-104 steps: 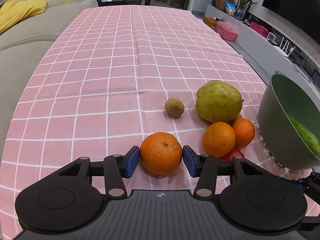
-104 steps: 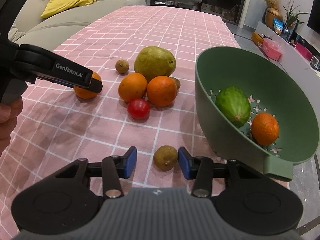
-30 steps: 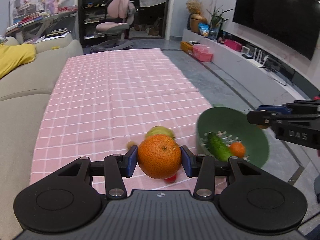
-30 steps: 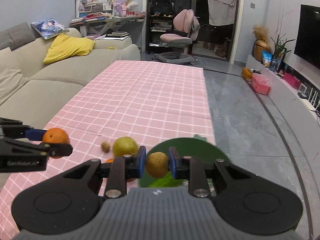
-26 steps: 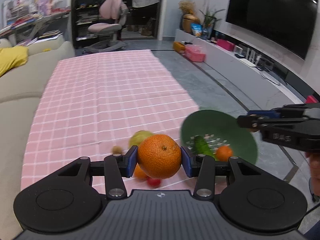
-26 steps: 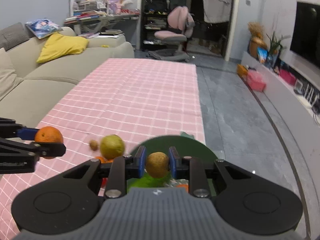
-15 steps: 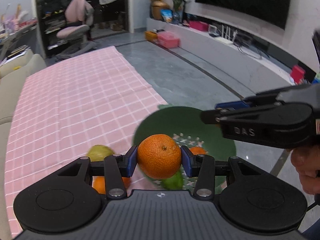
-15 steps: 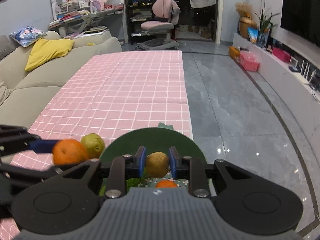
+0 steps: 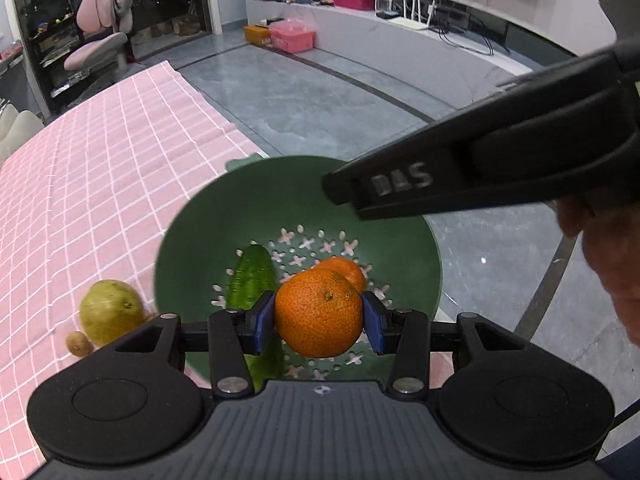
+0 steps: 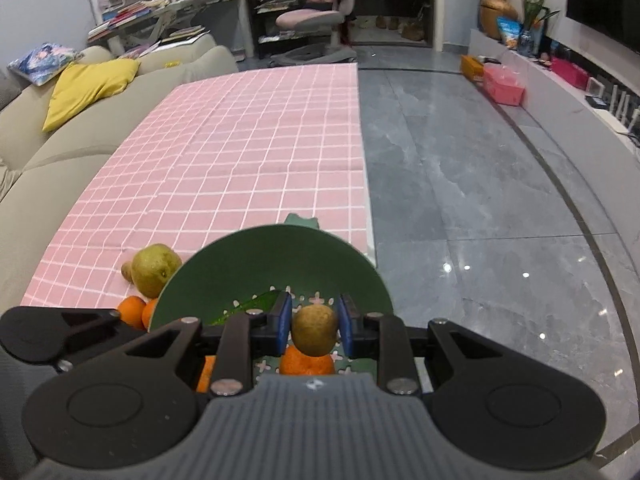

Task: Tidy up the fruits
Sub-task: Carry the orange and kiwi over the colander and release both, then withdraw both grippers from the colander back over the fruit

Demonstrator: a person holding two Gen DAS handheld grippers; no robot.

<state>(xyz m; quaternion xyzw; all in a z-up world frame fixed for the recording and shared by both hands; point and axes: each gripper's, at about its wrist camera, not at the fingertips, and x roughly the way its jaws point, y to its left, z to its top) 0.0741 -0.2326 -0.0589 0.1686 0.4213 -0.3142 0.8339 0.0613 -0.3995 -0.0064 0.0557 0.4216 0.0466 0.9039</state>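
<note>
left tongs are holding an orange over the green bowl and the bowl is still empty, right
Not quite. The left tongs do hold an orange over the green bowl, but the bowl is not empty: the left wrist view shows a cucumber and another orange already lying in it.

Left hand-held gripper point(image 9: 319, 323) carried an orange point(image 9: 319, 312) above the green colander point(image 9: 192, 232).

Its blue pads point(image 9: 262, 322) pressed both sides of the orange. Below and just ahead of the gripper, a cucumber point(image 9: 251, 280) and a second orange point(image 9: 344, 271) lay in the colander. Ahead and to the right, the black right hand-held gripper point(image 9: 480, 164) reached in over the rim. To the left, a pear point(image 9: 110, 311) and a small brown fruit point(image 9: 79, 343) sat on the pink checked table point(image 9: 100, 168).
</note>
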